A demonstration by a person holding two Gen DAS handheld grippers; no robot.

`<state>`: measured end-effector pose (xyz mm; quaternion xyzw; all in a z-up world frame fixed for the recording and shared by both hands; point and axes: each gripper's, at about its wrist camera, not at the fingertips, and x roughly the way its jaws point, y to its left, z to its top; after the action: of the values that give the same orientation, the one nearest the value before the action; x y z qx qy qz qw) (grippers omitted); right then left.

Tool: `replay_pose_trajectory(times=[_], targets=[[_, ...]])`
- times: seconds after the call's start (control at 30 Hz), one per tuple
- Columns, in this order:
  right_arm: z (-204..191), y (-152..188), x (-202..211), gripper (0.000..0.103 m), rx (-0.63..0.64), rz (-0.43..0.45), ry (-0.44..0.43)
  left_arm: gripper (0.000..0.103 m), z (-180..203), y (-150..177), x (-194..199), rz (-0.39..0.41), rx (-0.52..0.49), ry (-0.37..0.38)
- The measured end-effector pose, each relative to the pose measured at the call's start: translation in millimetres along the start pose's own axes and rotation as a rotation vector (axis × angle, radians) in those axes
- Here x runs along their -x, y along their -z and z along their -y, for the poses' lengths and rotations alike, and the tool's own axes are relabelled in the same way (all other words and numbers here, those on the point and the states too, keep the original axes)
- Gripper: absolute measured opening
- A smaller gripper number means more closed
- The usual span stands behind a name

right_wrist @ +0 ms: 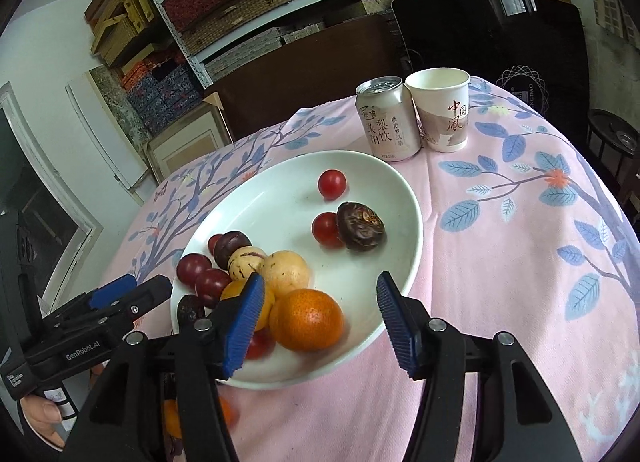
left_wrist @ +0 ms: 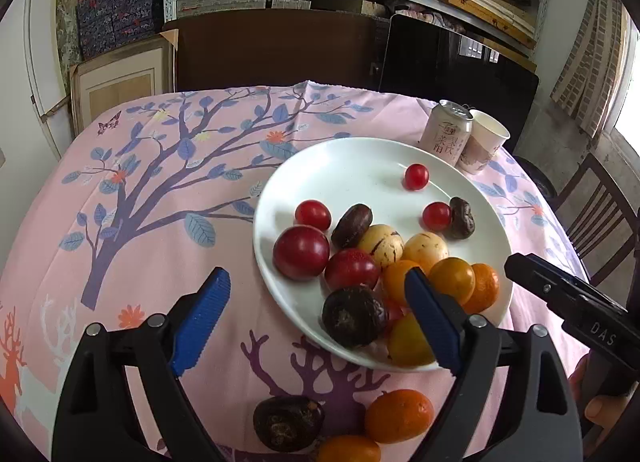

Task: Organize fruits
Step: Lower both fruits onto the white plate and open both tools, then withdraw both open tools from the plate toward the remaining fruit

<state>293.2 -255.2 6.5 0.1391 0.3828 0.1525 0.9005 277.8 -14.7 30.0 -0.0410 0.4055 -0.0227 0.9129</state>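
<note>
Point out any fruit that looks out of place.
Three pieces lie on the tablecloth before the white plate instead of on it: a dark fruit, an orange and a yellow-orange fruit at the frame's bottom edge.

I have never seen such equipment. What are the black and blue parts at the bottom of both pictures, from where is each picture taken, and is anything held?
They are two hand-held grippers, each with a camera looking along its blue fingers. One picture comes from the left gripper, the other from the right gripper. Both stand open and hold nothing. On the pink tablecloth sits a white plate with red, yellow, orange and dark fruits. Three more fruits lie off the plate, among them an orange one and a dark one. Behind the plate stand a drink can and a paper cup.
</note>
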Motion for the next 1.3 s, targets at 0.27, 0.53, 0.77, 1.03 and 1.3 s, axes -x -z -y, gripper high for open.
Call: replay_pose_trajectory(times=[0.27,0.53,0.77,1.03,1.3], targets=[[-11.9,32.7,30.5,0.066,0.060,-0.017,-0.007,0.096,-4.4,46.4,33.5,-0.018,-0.057,-0.005],[-30.4,73.3,50.8,0.068,0.133,-0.058,0.002,0.096,-7.4,104.0,56.8,-0.067,-0.120,0.015],[-48.1,96.0,59.6,0.069,0.193,-0.066,0.013,0.083,-2.4,131.5,58.4,-0.094,-0.156,0.035],[-65.4,108.9,57.6,0.069,0.234,-0.096,0.001,0.040,-10.3,142.4,43.9,-0.185,-0.148,0.118],[-79.7,116.7,29.6,0.069,0.305,-0.178,0.055,0.032,-9.9,144.9,44.0,-0.149,-0.181,0.108]])
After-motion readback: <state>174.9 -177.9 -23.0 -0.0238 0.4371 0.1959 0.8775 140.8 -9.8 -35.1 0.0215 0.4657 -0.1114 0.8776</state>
